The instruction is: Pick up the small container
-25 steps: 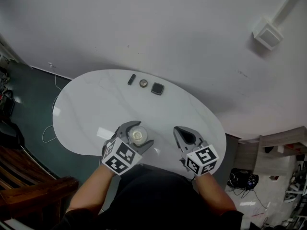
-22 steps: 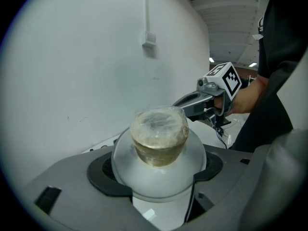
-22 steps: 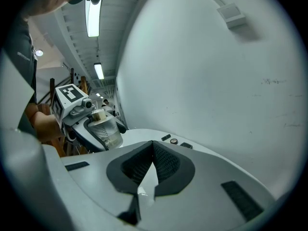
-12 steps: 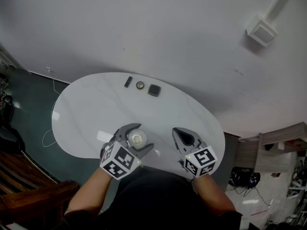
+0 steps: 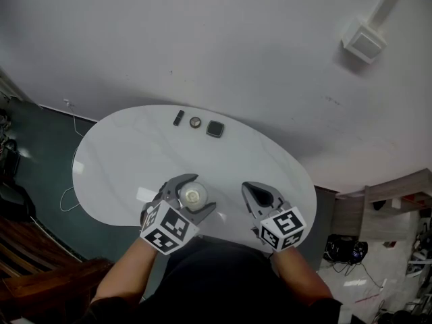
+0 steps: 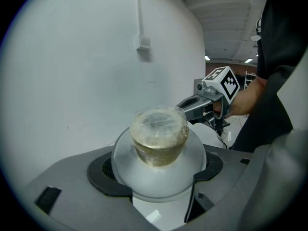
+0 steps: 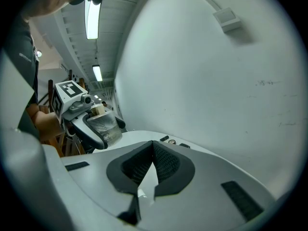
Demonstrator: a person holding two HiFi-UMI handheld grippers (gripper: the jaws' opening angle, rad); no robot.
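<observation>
The small container is a clear little jar with yellowish contents on a white rounded part. It sits between the jaws of my left gripper, which is shut on it near the table's front edge. In the left gripper view the container fills the middle, and the dark pads press its white part on both sides. The right gripper view shows the same jar held off to the left. My right gripper hovers to the right of it, shut, jaw tips touching, with nothing held.
The white oval table carries three small items at its far edge: a dark stick, a round piece and a dark square. A white wall rises behind. Dark floor and a cable lie to the left.
The head view has drifted slightly. Both grippers keep their places, and the container stays in the left one.
</observation>
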